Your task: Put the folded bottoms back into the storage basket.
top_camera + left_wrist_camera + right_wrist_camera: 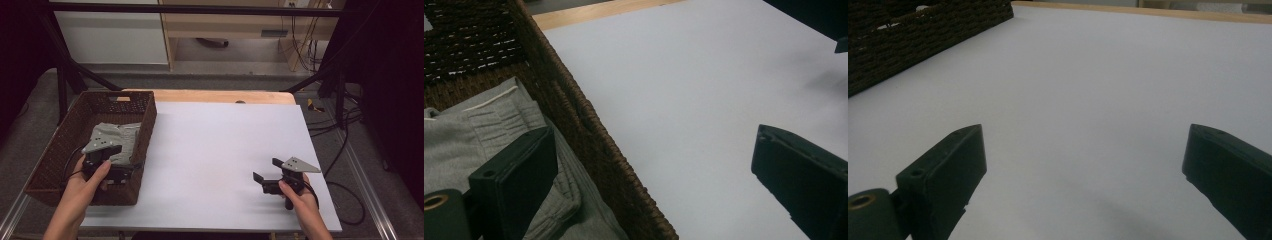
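Grey sweatpants are sitting folded inside the wicker basket at the left edge of the worktop, so my guess is they're either about to come out or were just dropped in; nothing is lying on the white sheet yet, and any laying out or folding is left to do. The left gripper is hovering right over the basket's near right wall, fingers spread wide and straddling it: in the left gripper view one finger is sitting over the cloth and the other is hanging out over the bare sheet. It's gripping nothing. The bundle's long axis seems to be running front to back along the basket, with the elastic waistband and its white drawstring pointing toward the far wall, though it's crumpled so I'm not sure. Over on the right, the right gripper is idling low above the worktop, fingers released and aiming left toward the basket.
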Motion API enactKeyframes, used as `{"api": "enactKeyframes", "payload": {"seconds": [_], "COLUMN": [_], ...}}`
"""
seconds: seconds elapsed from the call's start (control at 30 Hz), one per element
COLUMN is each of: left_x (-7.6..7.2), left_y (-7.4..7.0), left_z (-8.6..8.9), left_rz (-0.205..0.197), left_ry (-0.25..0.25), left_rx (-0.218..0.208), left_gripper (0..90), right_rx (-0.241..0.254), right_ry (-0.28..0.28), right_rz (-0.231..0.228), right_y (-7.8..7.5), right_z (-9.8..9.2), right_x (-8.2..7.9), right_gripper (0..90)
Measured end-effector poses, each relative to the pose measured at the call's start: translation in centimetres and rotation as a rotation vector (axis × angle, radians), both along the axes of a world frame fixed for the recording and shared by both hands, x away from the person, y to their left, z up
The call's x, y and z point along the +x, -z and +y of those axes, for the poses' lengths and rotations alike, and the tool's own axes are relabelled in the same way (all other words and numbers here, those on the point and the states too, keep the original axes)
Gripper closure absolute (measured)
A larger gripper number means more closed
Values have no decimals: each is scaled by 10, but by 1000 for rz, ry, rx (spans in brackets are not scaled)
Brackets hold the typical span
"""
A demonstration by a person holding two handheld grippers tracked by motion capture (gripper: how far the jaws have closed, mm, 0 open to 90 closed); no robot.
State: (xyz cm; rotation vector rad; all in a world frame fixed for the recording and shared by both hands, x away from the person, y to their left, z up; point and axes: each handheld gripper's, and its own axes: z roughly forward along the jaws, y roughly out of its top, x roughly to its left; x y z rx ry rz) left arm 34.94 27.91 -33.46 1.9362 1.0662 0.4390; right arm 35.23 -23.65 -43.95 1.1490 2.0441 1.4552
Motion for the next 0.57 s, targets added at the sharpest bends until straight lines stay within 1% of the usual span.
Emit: {"api": "enactKeyframes", "payload": {"seconds": [0.17, 0.27, 0.4, 0.47, 0.57], "left_x": [1, 2, 2, 2, 2], "left_y": [3, 4, 6, 6, 4], "left_z": [-1, -1, -2, -2, -3], "left_rz": [7, 10, 15, 15, 8], "left_ry": [-5, -7, 1, 4, 6], "left_rx": [2, 3, 11, 11, 10], "left_gripper": [50, 50, 50, 50, 50], "right_rx": [-14, -26, -45, -52, -41], "right_ry": [-12, -17, -22, -19, -9], "right_rz": [17, 16, 32, 30, 29], "right_y": [2, 2, 3, 3, 1], "right_z": [7, 11, 18, 19, 17], "right_x": [3, 7, 11, 12, 10], "right_gripper": [46, 51, 58, 64, 63]}}
